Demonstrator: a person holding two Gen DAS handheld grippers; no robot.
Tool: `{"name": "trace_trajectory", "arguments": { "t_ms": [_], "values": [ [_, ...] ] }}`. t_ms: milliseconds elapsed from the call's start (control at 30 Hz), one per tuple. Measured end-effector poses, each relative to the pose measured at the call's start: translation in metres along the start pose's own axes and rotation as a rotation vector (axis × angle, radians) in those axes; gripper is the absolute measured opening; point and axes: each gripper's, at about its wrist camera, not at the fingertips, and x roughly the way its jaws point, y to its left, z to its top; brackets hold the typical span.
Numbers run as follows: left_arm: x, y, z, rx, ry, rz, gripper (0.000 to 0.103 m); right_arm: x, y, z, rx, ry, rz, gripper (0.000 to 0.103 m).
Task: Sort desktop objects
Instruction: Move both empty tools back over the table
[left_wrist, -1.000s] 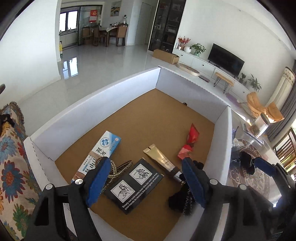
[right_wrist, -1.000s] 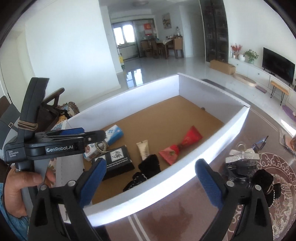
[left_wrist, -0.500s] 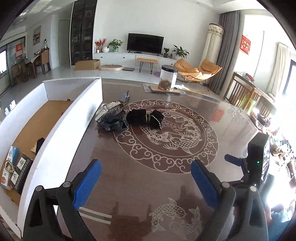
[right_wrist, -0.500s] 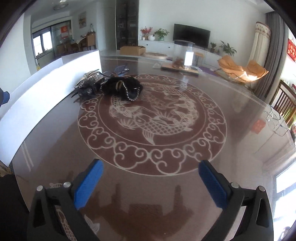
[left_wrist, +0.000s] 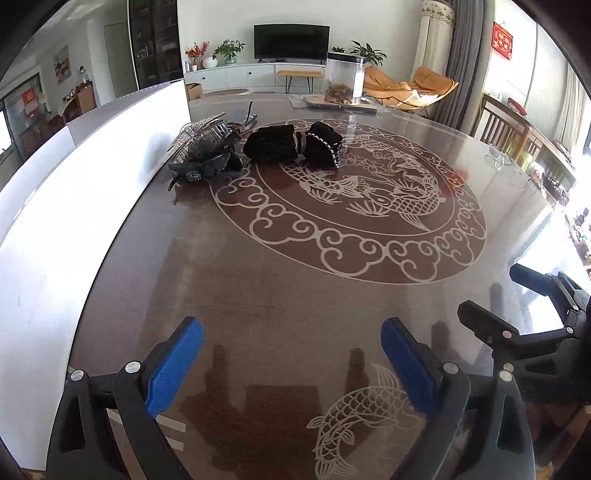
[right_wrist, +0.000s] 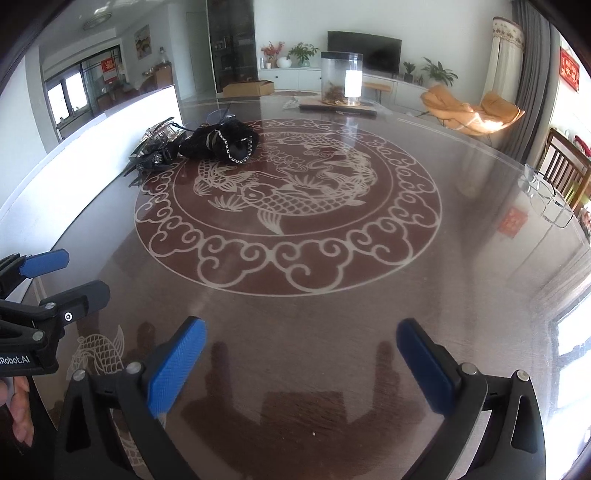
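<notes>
Black fuzzy hair accessories (left_wrist: 291, 144) with a beaded trim lie on the brown glass table, far ahead; they also show in the right wrist view (right_wrist: 221, 142). Beside them lies a pile of dark and silver hair clips (left_wrist: 205, 153), which the right wrist view (right_wrist: 155, 151) shows too. The white-walled box (left_wrist: 74, 177) stands along the left; its inside is hidden. My left gripper (left_wrist: 291, 363) is open and empty, low over the near table. My right gripper (right_wrist: 301, 363) is open and empty too, to the right of the left one.
A clear jar (right_wrist: 341, 79) on a tray stands at the table's far edge. Clear glasses (right_wrist: 546, 201) lie at the right edge. Wooden chairs (left_wrist: 509, 129) stand beyond the table on the right. The table carries a round fish pattern (left_wrist: 351, 195).
Both grippers have swung away from over the box to face the table. They have drawn back and lowered since half a second ago. Both stayed open and empty.
</notes>
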Motion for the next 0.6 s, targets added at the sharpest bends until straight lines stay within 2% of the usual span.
{"name": "trace_trajectory", "arguments": {
  "t_ms": [233, 600],
  "values": [
    [0.013, 0.004, -0.002, -0.014, 0.035, 0.073, 0.098, 0.004, 0.009, 0.001, -0.036, 0.015, -0.018, 0.103],
    [0.012, 0.003, -0.001, 0.0, 0.025, 0.093, 0.098, 0.008, 0.016, 0.001, -0.062, 0.028, -0.036, 0.103]
  ]
}}
